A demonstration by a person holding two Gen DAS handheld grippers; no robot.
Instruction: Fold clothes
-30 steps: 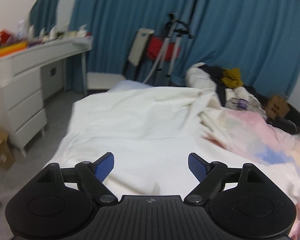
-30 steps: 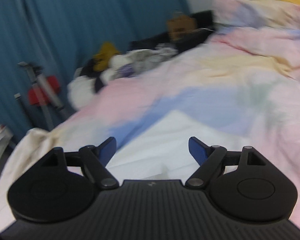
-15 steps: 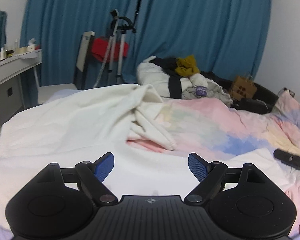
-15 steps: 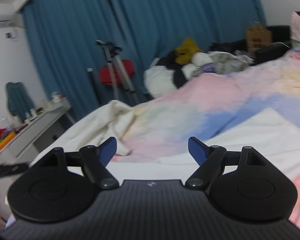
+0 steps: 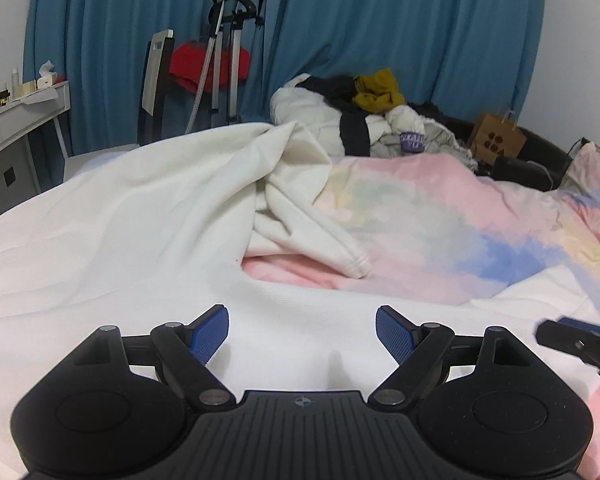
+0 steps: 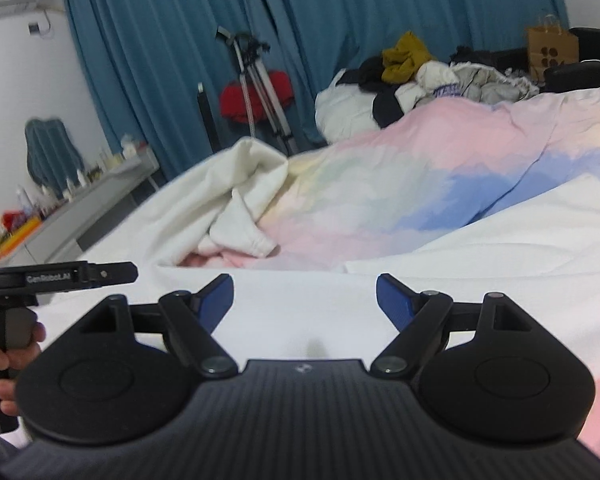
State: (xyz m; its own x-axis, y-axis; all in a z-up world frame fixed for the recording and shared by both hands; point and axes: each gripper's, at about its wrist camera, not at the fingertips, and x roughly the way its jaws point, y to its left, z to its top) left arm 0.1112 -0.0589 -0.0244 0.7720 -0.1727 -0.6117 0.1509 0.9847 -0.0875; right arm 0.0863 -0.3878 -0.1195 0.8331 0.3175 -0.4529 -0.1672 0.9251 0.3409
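Smooth white knit garment (image 5: 292, 320) spread flat on bed: soft, light, limp. Left gripper (image 5: 302, 330), right gripper (image 6: 304, 300) spread wide, empty. Best pinched at hem corners.

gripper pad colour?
Blue, ribbed pads on black arms; clearest in the left wrist view.
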